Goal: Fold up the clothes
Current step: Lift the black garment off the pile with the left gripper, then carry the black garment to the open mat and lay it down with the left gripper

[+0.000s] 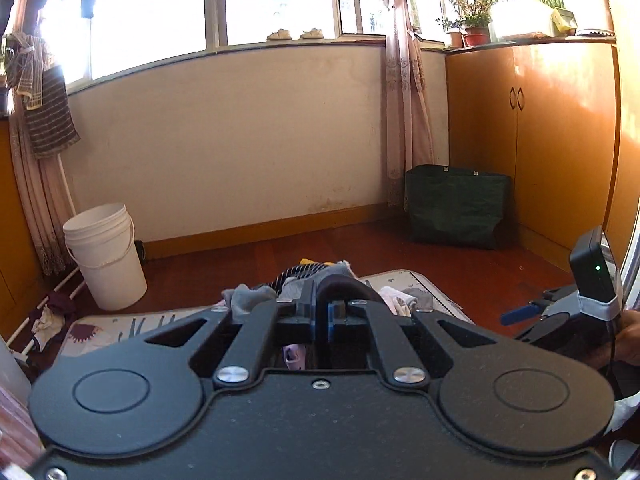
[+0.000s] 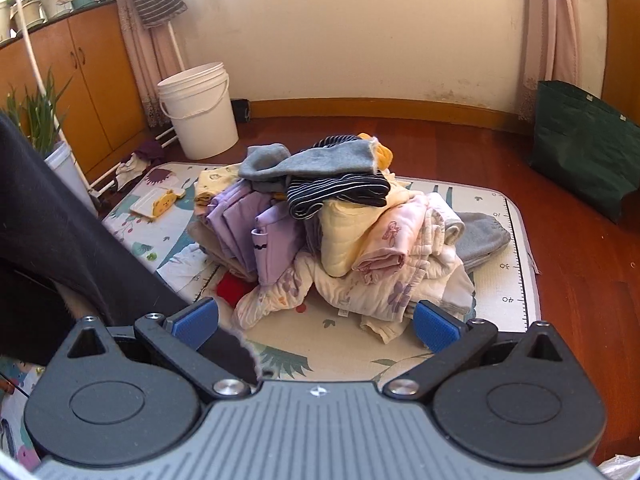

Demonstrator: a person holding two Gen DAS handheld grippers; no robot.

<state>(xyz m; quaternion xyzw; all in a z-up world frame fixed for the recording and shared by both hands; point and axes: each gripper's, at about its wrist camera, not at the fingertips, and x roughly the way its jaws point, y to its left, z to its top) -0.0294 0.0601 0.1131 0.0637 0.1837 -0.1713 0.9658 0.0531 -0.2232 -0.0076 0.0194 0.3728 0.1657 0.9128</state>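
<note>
My left gripper (image 1: 320, 314) is shut on a dark garment (image 1: 340, 286) that arches up between its blue pads. The same black cloth (image 2: 60, 248) hangs down the left of the right wrist view and drapes over my right gripper's left finger. My right gripper (image 2: 314, 326) is open, held above the near edge of a patterned play mat (image 2: 320, 344). A pile of clothes (image 2: 340, 232) lies on the mat ahead: purple, cream, pink, striped and grey pieces. The pile's top (image 1: 308, 276) shows past my left fingers.
A white bucket (image 2: 200, 112) stands by the wall at the left, a dark green bag (image 2: 584, 156) at the right. Orange cabinets (image 1: 532, 140) line the side. A small yellow toy (image 2: 160, 204) lies on the mat. My right gripper's body (image 1: 560, 312) shows at the right edge.
</note>
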